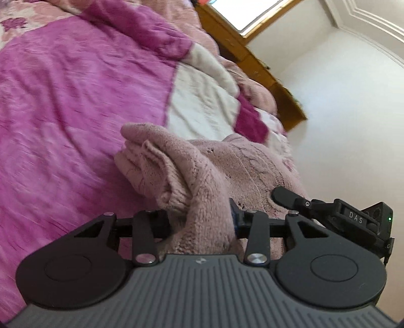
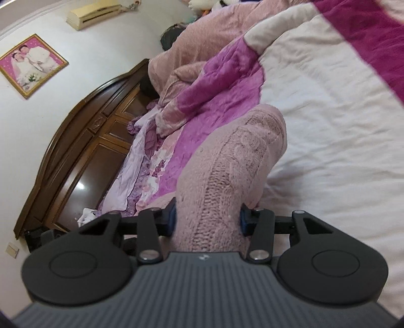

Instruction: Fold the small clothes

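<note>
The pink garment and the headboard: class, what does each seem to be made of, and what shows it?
Pink garment: seemingly knitted yarn, matte and fuzzy; ribbed and cable stitches show. Both grippers are closed on it. Headboard: apparently dark wood with glossy varnish; carved panels and a bright reflection show.

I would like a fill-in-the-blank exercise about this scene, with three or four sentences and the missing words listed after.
1. Each claw, left claw and right claw, is shut on the same pink knitted ____.
2. The garment is lifted above a bed covered by a magenta and ____ quilt.
3. On the wall near the dark wooden headboard hangs a framed ____.
4. Above it sits a cream-coloured air ____.

Missing words: sweater; white; picture; conditioner
</note>
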{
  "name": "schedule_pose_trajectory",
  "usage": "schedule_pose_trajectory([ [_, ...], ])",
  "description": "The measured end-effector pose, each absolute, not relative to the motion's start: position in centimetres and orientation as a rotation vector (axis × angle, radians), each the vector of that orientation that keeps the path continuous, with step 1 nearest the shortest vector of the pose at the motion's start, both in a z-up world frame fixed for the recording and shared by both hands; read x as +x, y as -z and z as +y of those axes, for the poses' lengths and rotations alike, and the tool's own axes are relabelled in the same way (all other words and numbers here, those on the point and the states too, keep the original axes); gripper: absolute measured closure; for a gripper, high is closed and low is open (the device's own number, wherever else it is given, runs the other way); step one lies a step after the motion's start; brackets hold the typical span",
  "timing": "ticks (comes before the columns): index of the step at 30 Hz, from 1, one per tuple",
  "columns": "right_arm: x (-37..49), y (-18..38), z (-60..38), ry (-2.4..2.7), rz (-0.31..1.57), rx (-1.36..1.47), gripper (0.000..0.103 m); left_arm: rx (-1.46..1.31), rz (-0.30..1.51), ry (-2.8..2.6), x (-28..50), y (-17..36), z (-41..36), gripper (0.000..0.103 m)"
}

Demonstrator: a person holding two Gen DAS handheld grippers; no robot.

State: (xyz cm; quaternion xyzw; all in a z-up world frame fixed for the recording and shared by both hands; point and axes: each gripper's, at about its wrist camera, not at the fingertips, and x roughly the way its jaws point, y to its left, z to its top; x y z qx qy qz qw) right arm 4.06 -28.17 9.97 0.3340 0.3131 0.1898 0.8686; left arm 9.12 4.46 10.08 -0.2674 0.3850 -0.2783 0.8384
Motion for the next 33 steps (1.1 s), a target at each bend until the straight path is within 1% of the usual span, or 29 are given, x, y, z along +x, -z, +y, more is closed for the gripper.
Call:
schedule_pose_trajectory([
  [5,-0.4,-8.0,-31.8,-0.324,0.683,0.725,0.055,-0.511,0.85,0.618,5.3,-8.8,-0.4,0.057],
  [10,-2.7,-2.5,-34.3,-0.202,0.793,0.793,0.055,-0.413,0.936,0.585,2.8,-5.8,-3.5,0.057],
  [13,-3.5,-0.1,-33.8,-0.159,0.822,0.763,0.051,-0.348,0.994,0.536,2.3,-3.9,-3.9,0.052],
  [14,-3.8,0.1,-33.6,-0.156,0.806,0.757,0.049,-0.353,0.996,0.528,2.5,-3.7,-3.6,0.046],
  [15,-4.1,0.1,-33.4,-0.152,0.789,0.75,0.047,-0.361,0.997,0.521,2.3,-3.7,-3.3,0.044],
  [18,-4.6,-0.3,-32.8,-0.131,0.773,0.721,0.044,-0.353,0.987,0.496,1.8,-4.4,-2.6,0.041],
  [21,-5.4,-1.3,-32.4,-0.123,0.767,0.648,0.043,-0.327,0.971,0.475,1.1,-5.4,-2.4,0.041],
  [26,-8.2,-3.0,-33.2,-0.118,0.724,0.566,0.043,-0.157,0.907,0.451,-0.8,-7.3,-2.1,0.04],
  [28,-9.1,-3.1,-33.2,-0.104,0.719,0.539,0.043,-0.115,0.897,0.428,-1.5,-7.3,-2.1,0.038],
  [31,-9.6,-2.3,-33.1,-0.089,0.751,0.493,0.044,-0.124,0.922,0.388,-1.2,-6.3,-1.9,0.037],
  [33,-9.3,-1.4,-32.8,-0.08,0.775,0.486,0.044,-0.127,0.923,0.364,-0.9,-5.6,-1.9,0.031],
])
